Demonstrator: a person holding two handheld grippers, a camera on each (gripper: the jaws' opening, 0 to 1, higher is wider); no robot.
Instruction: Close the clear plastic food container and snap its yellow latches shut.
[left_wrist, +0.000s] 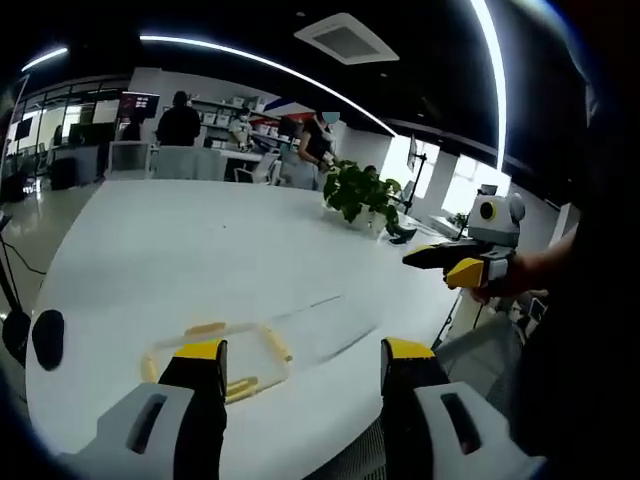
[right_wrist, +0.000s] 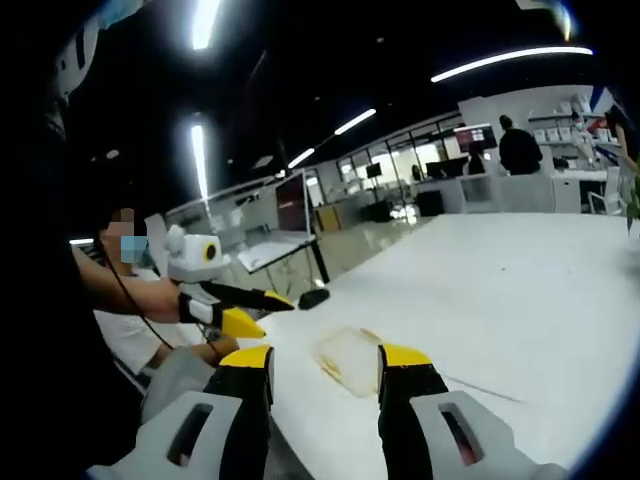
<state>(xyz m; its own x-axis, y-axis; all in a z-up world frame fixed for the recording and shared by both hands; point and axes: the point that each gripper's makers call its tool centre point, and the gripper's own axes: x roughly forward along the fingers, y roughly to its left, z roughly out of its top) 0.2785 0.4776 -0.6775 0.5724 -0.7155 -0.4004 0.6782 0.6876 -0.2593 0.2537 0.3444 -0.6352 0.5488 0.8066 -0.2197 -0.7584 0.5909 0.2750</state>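
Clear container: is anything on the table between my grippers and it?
Nothing visible. The clear container lies on bare white table just past the left gripper; the right gripper also faces it unobstructed.

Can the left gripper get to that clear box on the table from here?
Probably yes: the left gripper hangs open just short of the clear box on the white table, with nothing between them.

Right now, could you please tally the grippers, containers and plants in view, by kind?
Grippers: 2 (left gripper, right gripper)
Container: 1
Plant: 1
Total: 4
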